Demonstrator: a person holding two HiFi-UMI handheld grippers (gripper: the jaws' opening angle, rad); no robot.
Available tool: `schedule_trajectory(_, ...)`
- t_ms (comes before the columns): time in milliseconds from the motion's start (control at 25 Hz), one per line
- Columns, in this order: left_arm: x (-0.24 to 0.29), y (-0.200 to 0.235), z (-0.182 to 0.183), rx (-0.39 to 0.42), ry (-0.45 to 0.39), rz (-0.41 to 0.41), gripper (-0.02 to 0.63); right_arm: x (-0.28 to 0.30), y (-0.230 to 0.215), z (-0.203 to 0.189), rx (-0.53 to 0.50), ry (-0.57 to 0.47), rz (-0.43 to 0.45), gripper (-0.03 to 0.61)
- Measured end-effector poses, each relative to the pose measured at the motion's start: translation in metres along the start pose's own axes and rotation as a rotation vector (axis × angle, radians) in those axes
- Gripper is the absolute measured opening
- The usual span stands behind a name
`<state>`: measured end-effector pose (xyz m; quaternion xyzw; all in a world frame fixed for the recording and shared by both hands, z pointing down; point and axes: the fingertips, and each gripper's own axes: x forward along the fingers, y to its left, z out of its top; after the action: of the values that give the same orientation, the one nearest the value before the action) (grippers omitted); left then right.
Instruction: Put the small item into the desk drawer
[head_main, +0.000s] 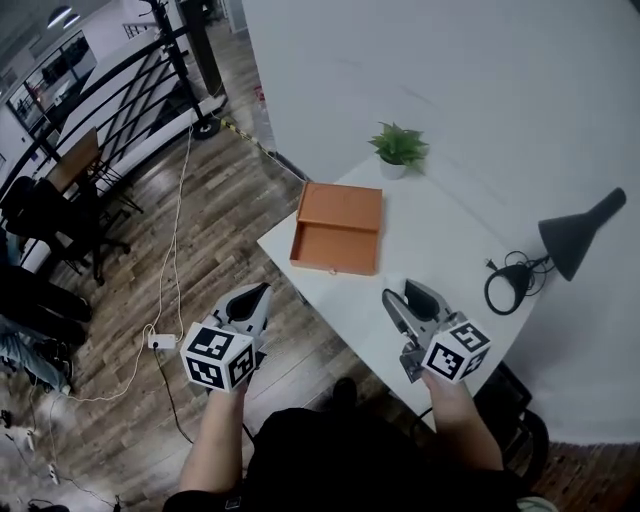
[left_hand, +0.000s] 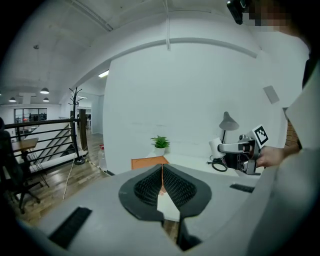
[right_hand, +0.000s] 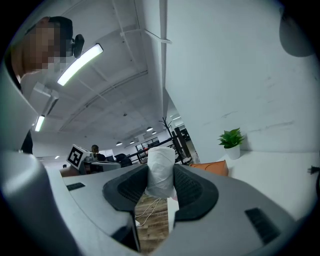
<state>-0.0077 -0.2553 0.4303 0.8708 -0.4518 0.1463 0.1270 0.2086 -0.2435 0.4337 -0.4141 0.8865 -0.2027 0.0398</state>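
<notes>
Small item (right_hand: 160, 167), white and roll-shaped, pinched upright between the ribbed pads of the right gripper (right_hand: 160, 176), top end standing clear above the pad tips. Right gripper (head_main: 405, 298) held over the near part of the white desk (head_main: 440, 240), touching nothing on it. Left gripper (left_hand: 161, 172) pressed together at the tips, with nothing between, and held off the desk's near left corner, above the wooden floor (head_main: 230, 230). Orange drawer (head_main: 335, 247) set open on the desk top beyond both grippers, well apart from the item. Potted plant (head_main: 398, 150) placed at the far corner; black lamp (head_main: 580, 235) and coiled cable (head_main: 508, 285) placed at the right edge.
</notes>
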Motion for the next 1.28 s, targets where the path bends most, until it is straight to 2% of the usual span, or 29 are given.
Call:
schedule_trajectory(320,0.034,0.013,0.007,-0.019,-0.002,-0.009,0.014,0.015,-0.029,-0.003,0.035,0.022,-0.012,0.161)
schedule_trajectory(680,0.071,0.068,0.023,-0.026,-0.024,-0.056,0.014,0.078,-0.037,0.012,0.013,0.039,-0.049,0.161)
schedule_trajectory(920,0.097,0.107,0.026,-0.031,-0.016,-0.119,0.014,0.140,-0.026,0.011,-0.010,0.079,-0.051,0.161)
schedule_trajectory(1280,0.126,0.140,0.015,-0.036,0.001,-0.240,0.014,0.185,-0.026,-0.004,-0.018,0.140,-0.155,0.162)
